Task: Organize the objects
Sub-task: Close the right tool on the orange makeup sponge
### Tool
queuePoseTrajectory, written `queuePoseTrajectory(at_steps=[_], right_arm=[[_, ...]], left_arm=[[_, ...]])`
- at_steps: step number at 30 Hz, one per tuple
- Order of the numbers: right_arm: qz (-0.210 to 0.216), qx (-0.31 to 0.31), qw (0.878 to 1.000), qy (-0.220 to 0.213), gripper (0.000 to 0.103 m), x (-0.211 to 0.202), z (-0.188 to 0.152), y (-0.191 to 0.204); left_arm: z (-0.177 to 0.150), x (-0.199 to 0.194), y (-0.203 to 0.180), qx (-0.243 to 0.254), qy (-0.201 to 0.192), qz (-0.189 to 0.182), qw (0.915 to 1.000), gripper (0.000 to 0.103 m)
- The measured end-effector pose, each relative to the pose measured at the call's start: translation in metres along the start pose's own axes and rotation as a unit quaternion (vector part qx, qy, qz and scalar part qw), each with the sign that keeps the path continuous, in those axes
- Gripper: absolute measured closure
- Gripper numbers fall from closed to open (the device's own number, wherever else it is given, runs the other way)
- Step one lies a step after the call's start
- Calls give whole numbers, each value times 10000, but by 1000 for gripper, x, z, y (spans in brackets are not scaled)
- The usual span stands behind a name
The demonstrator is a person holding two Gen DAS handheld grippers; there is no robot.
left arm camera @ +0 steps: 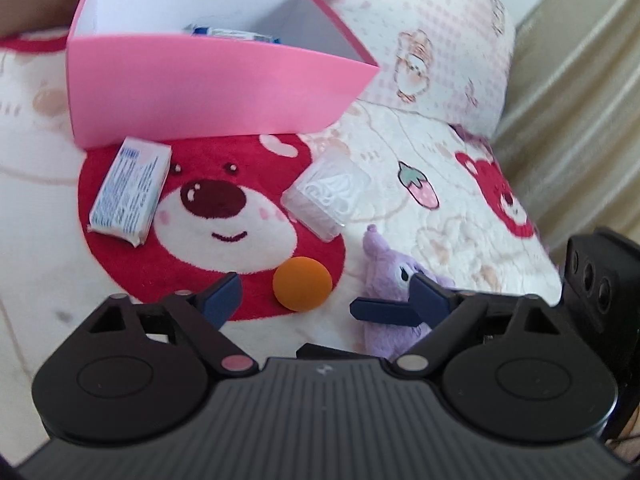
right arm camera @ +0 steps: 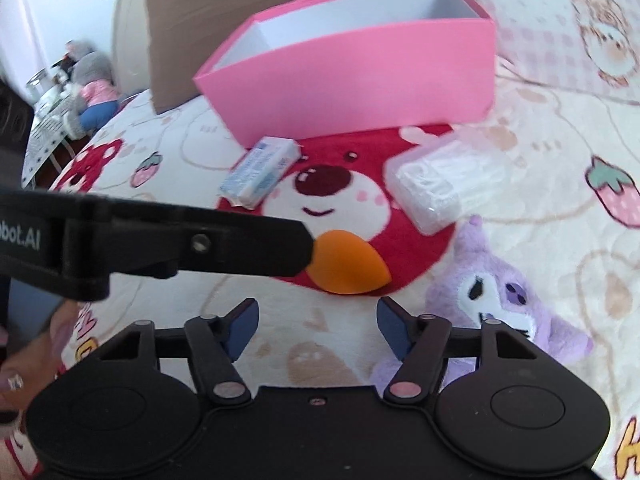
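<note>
An orange egg-shaped sponge (left arm camera: 302, 284) (right arm camera: 348, 266) lies on the red bear print of the bedspread. My left gripper (left arm camera: 324, 300) stands open around it, and the pads do not press it. One black finger (right arm camera: 240, 244) of that gripper reaches the sponge's left side in the right wrist view. My right gripper (right arm camera: 318, 324) is open just short of the sponge, with only bedspread between its fingers. A purple plush toy (left arm camera: 394, 280) (right arm camera: 504, 292) lies beside its right finger. Further back, the open pink box (left arm camera: 208, 80) (right arm camera: 360, 80) holds a blue-and-white packet (left arm camera: 232, 33).
A second blue-and-white packet (left arm camera: 128, 192) (right arm camera: 260, 170) lies in front of the box at the left. A clear plastic case (left arm camera: 324, 196) (right arm camera: 436, 184) lies to the right of the bear's face. A pink pillow (left arm camera: 432, 40) sits behind, with a brown board (right arm camera: 192, 20) further back.
</note>
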State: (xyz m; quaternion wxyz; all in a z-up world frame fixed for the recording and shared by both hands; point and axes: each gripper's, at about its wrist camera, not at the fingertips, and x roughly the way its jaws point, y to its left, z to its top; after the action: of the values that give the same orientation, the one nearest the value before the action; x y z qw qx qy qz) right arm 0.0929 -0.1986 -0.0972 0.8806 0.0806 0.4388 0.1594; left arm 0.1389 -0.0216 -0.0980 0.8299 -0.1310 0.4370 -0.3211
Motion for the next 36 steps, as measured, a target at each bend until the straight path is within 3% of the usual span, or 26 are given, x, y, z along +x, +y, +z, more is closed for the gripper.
queuePoseTrajectory(at_steps=[2, 6, 10, 12, 15, 18, 20, 26, 32, 33, 36], right_arm=[[-30, 57, 10000, 22, 38, 3, -1, -2], [-135, -5, 9999, 36, 39, 11, -3, -1], [-217, -95, 9997, 66, 37, 17, -2, 2], [-239, -201, 9994, 175, 36, 23, 2, 4], [-253, -374, 9986, 292, 35, 25, 9, 7], [-251, -299, 9990, 238, 36, 26, 12, 4], [-280, -261, 9991, 159, 38, 25, 12, 3], [-396, -262, 9989, 5, 53, 27, 13, 2], [-661, -617, 9958, -164, 47, 30, 9, 10], [-597, -656, 9959, -202, 52, 29, 8, 12], [-591, -708, 9952, -336, 53, 26, 5, 14]], left_arm=[[-4, 12, 0, -26, 131, 76, 9999, 28], [-12, 24, -6, 307, 47, 641, 9975, 44], [-10, 24, 6, -212, -56, 377, 9990, 56], [-6, 22, 6, -211, -176, 550, 9981, 64], [-1, 21, 14, -327, -180, 841, 9958, 65], [1, 19, 27, -611, -131, 590, 9963, 65], [0, 19, 29, -619, -135, 611, 9961, 66], [-5, 24, 36, -860, -138, 545, 9947, 66], [-5, 22, 42, -1149, -148, 445, 9923, 66], [-5, 19, 39, -1047, -202, 377, 9936, 66], [-8, 14, 33, -952, -291, -120, 9950, 64]])
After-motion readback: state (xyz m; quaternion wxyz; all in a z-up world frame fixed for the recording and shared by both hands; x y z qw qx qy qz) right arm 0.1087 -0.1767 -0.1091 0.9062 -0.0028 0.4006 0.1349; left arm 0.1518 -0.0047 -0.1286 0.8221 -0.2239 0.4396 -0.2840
